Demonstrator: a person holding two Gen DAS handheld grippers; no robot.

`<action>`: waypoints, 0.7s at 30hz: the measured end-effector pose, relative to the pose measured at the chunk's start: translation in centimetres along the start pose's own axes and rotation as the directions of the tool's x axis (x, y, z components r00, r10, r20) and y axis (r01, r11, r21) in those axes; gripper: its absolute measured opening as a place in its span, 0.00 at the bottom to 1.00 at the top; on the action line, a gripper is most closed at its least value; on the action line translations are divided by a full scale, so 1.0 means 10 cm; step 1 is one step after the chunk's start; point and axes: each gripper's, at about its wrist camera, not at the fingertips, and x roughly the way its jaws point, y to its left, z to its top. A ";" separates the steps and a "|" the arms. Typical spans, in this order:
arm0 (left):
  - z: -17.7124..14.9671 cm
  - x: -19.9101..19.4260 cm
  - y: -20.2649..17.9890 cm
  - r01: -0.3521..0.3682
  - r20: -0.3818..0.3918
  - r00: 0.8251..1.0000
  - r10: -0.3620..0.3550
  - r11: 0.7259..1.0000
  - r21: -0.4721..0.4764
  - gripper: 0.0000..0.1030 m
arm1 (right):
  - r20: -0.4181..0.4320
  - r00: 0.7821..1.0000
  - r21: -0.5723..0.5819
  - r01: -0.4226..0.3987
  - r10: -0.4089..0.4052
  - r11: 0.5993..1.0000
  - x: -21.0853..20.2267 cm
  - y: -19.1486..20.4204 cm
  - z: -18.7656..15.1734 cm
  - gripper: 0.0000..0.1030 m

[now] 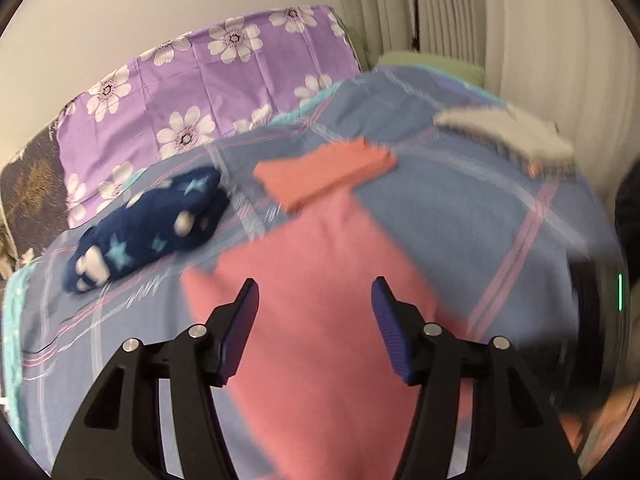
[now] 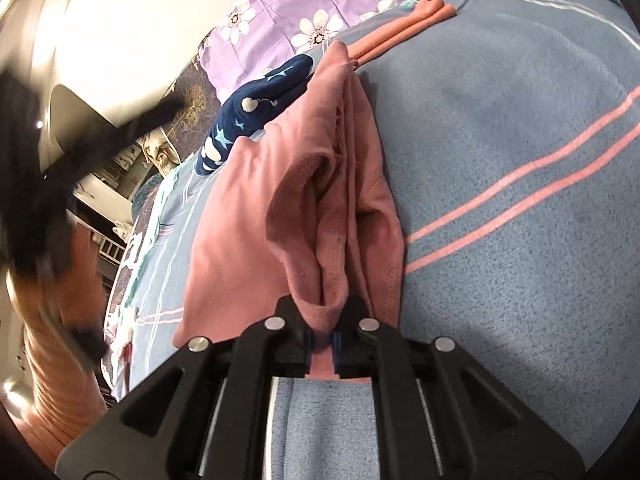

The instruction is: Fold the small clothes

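Your right gripper [image 2: 321, 346] is pinching a bunched edge of the pink cloth [image 2: 256, 216], w/ its jaws nearly shut on the fabric. Your left gripper [image 1: 314, 322] is hanging over the same pink cloth [image 1: 320, 288], jaws wide apart & holding nothing. The cloth is lying on the blue striped bedsheet [image 1: 480, 216]. A folded orange cloth [image 1: 324, 174] is sitting just past it. A dark blue star cloth [image 1: 148, 228] is lying to the left, near the purple flower pillow [image 1: 192, 80]. A white cloth [image 1: 508, 132] is sitting far back, too blurry to make out.
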 end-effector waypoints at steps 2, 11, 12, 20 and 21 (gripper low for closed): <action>-0.36 -0.13 0.00 -0.018 -0.028 0.999 0.019 0.999 0.031 0.57 | -0.002 1.000 0.011 -0.006 0.007 1.000 0.03 -0.01 0.05 0.06; -1.36 -0.25 -0.03 -0.036 -0.136 0.990 0.041 0.998 0.042 0.60 | 0.011 1.000 -0.002 0.015 -0.015 1.000 0.02 0.06 0.04 0.06; -1.40 -0.20 -0.03 -0.066 -0.141 0.987 0.072 0.997 0.044 0.60 | 0.013 1.000 -0.004 0.017 -0.017 1.000 0.04 0.04 0.06 0.06; -1.28 -0.22 -0.05 -0.075 -0.065 0.995 0.075 0.997 -0.002 0.59 | 0.023 1.000 -0.011 0.021 -0.021 1.000 0.09 0.04 0.10 0.06; -1.27 -0.20 -0.07 -0.092 -0.066 0.994 0.092 0.996 0.006 0.59 | 0.023 1.000 -0.010 0.021 -0.021 1.000 0.08 0.05 0.08 0.06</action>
